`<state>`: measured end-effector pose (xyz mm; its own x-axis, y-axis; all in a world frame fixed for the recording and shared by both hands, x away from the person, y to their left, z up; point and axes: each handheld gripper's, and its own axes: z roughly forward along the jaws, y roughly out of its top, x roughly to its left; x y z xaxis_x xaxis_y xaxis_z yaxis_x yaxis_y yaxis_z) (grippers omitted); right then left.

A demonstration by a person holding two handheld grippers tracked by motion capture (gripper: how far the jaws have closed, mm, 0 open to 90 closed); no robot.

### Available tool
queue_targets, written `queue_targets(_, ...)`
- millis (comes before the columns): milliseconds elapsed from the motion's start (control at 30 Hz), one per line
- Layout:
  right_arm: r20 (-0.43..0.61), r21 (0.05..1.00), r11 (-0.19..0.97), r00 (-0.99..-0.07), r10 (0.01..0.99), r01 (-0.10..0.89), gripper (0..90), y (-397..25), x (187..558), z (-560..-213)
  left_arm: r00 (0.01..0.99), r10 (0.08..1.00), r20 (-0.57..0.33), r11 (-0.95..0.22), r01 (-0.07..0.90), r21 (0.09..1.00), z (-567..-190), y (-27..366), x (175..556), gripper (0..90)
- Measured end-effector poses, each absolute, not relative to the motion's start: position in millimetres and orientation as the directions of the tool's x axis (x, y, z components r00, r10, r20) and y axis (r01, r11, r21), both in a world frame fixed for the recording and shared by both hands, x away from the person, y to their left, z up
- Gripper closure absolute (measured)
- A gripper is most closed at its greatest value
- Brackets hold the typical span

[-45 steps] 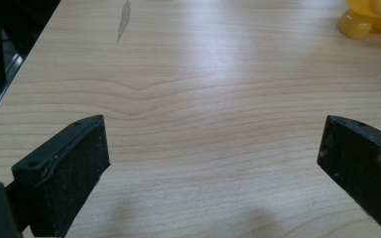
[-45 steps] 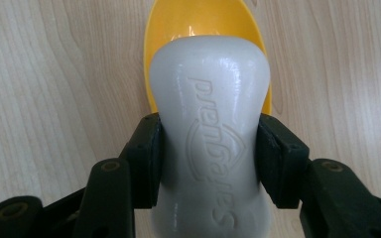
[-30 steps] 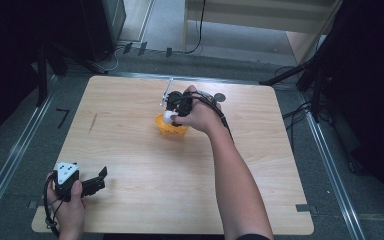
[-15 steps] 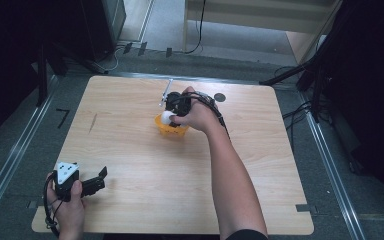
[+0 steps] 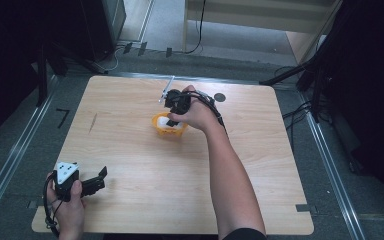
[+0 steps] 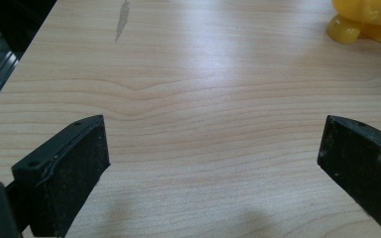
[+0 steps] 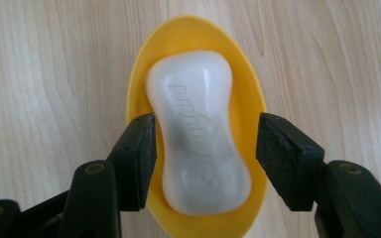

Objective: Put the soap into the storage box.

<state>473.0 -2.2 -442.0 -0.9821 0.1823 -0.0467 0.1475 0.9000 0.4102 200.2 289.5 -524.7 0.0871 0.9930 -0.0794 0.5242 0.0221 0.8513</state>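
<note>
A white soap bar with raised lettering lies in a yellow oval dish on the wooden table. My right gripper points down over it, open, one jaw on each side of the bar's waist. The left jaw is close against the bar and the right jaw stands a little off it. In the high view the right gripper hangs over the dish near the table's middle. My left gripper rests open at the near left corner with nothing between its jaws. The yellow dish shows far ahead of it.
A thin pale stick lies just beyond the right hand. A small dark disc sits to the right of it. A grey streak marks the wood at the left. Metal rails and cables run around the table.
</note>
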Motion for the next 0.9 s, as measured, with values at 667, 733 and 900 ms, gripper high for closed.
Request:
queue_targets(667,0.006,0.350,0.894,-0.955,0.296,0.279,0.0,-35,457,-443,0.089,0.993,-0.072,0.015,0.527,0.850,-525,289,201,0.0)
queue_targets(733,0.008,0.351,0.889,-0.951,0.309,0.292,0.0,-41,454,-444,0.089,0.993,-0.071,0.014,0.527,0.850,-525,289,201,0.0)
queue_targets(900,-0.004,0.368,0.879,-0.945,0.328,0.304,0.0,-56,448,-447,0.089,0.994,-0.064,0.007,0.528,0.849,-525,288,201,0.0)
